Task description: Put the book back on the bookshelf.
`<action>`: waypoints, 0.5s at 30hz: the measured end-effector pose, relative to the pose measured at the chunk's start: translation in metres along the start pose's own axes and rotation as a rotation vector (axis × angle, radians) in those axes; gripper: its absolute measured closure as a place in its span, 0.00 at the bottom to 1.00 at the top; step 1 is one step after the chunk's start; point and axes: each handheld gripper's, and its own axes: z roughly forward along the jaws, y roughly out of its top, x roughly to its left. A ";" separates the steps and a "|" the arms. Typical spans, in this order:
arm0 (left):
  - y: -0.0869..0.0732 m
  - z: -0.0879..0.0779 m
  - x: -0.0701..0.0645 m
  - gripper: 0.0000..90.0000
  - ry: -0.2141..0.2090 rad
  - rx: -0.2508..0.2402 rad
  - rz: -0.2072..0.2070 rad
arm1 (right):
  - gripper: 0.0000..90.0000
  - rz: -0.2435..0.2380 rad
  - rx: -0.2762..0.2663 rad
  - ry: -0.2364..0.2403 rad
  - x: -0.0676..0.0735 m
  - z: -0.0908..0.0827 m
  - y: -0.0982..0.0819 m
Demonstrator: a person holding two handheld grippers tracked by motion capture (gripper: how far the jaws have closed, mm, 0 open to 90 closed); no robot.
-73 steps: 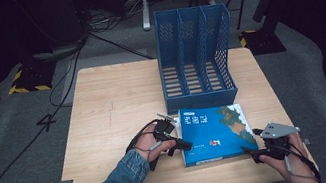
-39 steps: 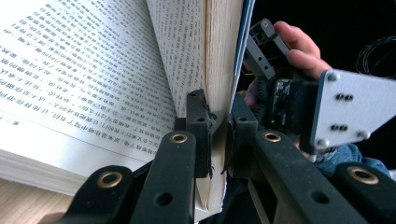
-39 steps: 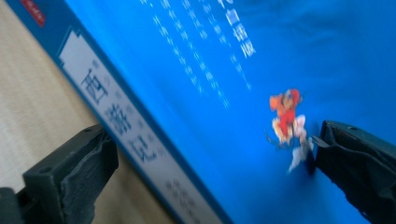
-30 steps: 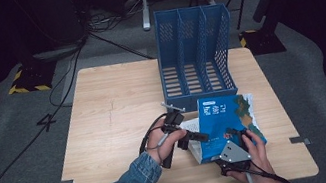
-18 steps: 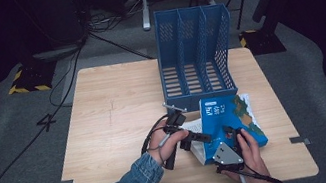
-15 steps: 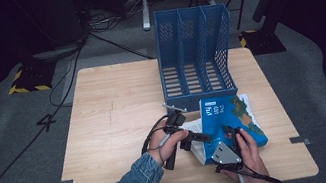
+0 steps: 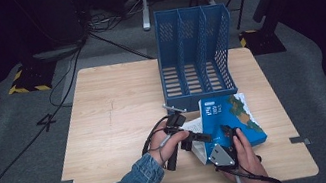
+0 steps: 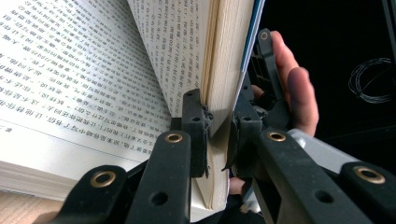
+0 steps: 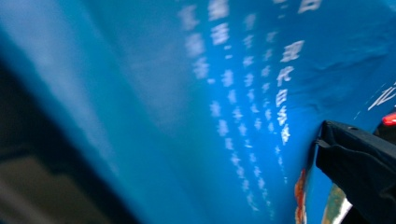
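Note:
A book with a blue cover (image 7: 230,116) lies near the table's front edge, its front part lifted up off the open pages (image 8: 70,70). My left gripper (image 7: 203,137) comes in from the left and is shut on the lifted block of pages and cover (image 8: 231,56); both pads (image 8: 196,126) press on it. My right gripper (image 7: 226,136) rests against the outside of the blue cover (image 9: 224,93). One of its black fingers (image 9: 359,161) lies on that cover. The other finger is hidden, so its state is unclear.
A blue three-slot file holder (image 7: 194,50) stands upright just behind the book. The wooden table (image 7: 112,105) has bare room at the left and far left. Cables run over the dark floor beyond it.
The book lay flat at first, with my right gripper at the table's right front. Now its front part stands raised and the right gripper is against the cover. The left gripper has stayed put.

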 end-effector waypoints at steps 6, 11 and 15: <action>0.000 0.000 0.002 0.88 -0.012 -0.014 -0.016 | 0.00 -0.053 0.013 -0.050 0.006 0.004 -0.001; -0.001 -0.001 0.001 0.88 -0.006 -0.024 -0.007 | 0.00 -0.041 -0.002 -0.098 0.009 0.006 -0.002; -0.001 -0.001 0.003 0.87 -0.006 -0.025 -0.013 | 0.03 -0.055 -0.002 -0.092 0.010 0.006 -0.002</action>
